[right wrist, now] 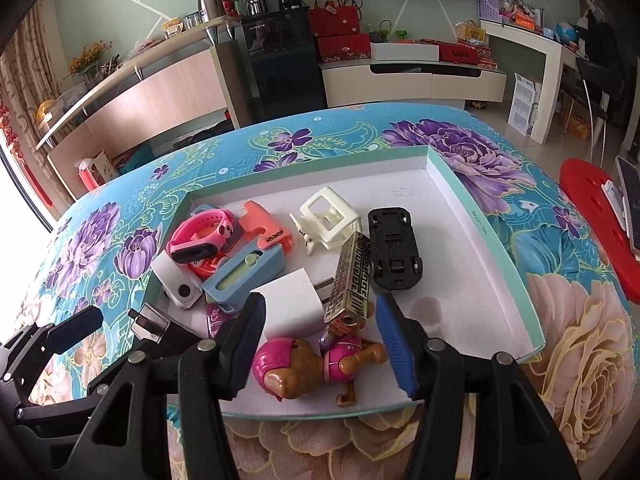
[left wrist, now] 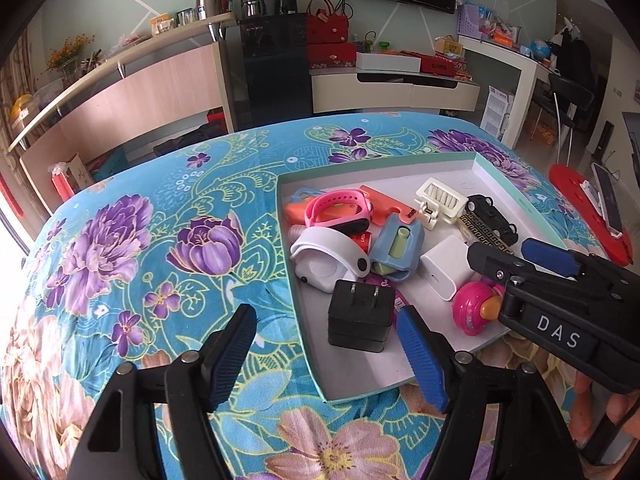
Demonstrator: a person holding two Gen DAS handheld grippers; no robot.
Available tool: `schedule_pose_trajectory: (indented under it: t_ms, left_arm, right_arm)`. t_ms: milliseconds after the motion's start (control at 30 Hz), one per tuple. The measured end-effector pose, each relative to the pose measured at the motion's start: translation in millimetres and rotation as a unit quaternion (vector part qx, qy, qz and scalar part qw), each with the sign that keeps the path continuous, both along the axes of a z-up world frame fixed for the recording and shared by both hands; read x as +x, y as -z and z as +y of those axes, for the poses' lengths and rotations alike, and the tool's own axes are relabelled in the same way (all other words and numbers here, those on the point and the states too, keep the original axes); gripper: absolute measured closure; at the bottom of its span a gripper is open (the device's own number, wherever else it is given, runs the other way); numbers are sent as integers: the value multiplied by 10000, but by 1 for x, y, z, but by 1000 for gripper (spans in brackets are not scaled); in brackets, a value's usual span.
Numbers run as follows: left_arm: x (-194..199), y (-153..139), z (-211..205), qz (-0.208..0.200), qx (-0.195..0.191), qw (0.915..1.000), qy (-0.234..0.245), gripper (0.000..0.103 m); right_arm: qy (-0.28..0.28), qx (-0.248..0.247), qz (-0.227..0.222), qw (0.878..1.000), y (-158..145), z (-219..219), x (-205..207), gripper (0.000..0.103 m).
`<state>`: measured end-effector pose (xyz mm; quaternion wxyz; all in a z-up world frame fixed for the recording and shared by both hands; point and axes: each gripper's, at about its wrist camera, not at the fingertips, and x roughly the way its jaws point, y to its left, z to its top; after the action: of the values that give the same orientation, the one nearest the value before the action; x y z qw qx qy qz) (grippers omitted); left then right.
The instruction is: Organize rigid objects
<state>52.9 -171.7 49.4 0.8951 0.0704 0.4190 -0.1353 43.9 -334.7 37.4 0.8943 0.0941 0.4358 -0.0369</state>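
A shallow white tray with a teal rim point(left wrist: 505, 179) point(right wrist: 480, 208) lies on the floral cloth and holds several small items. A black plug adapter point(left wrist: 360, 320) stands at its near left corner, between the fingers of my left gripper point(left wrist: 326, 318). That gripper is open, with its left pad well clear of the adapter. My right gripper point(right wrist: 320, 312) is open around a pink and brown toy dog point(right wrist: 316, 368) that lies on the tray floor. The tray also holds a white charger cube point(right wrist: 290, 300), a gold patterned bar point(right wrist: 350, 276), an upturned black toy car point(right wrist: 394, 252), a cream hair claw point(right wrist: 326, 224) and a pink wristband point(right wrist: 200, 236).
The right gripper point(left wrist: 516, 258) reaches in over the tray's right side, close to my left one. A red stool point(right wrist: 592, 220) with a phone on it stands beyond the table's right edge. The floral cloth point(left wrist: 140, 240) left of the tray is bare. Cabinets stand behind.
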Motion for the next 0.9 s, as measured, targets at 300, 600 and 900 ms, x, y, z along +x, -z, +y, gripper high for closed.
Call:
schedule_pose_trajectory:
  t_ms: [300,600,900]
  left_arm:
    - [0,6,45,293,-149,9968,-728,0]
    - [-6,12,77,362,-338,9916,-1198,0]
    - [-24,6,103,143,-181,9900,-1395,0]
  right_arm:
    - [-136,-208,96,9996,-2,15,-6,15]
    - [-135,-332,261,9990,1,25,-14,2]
    - [-201,-416,188,9988,-11,42,-28,2]
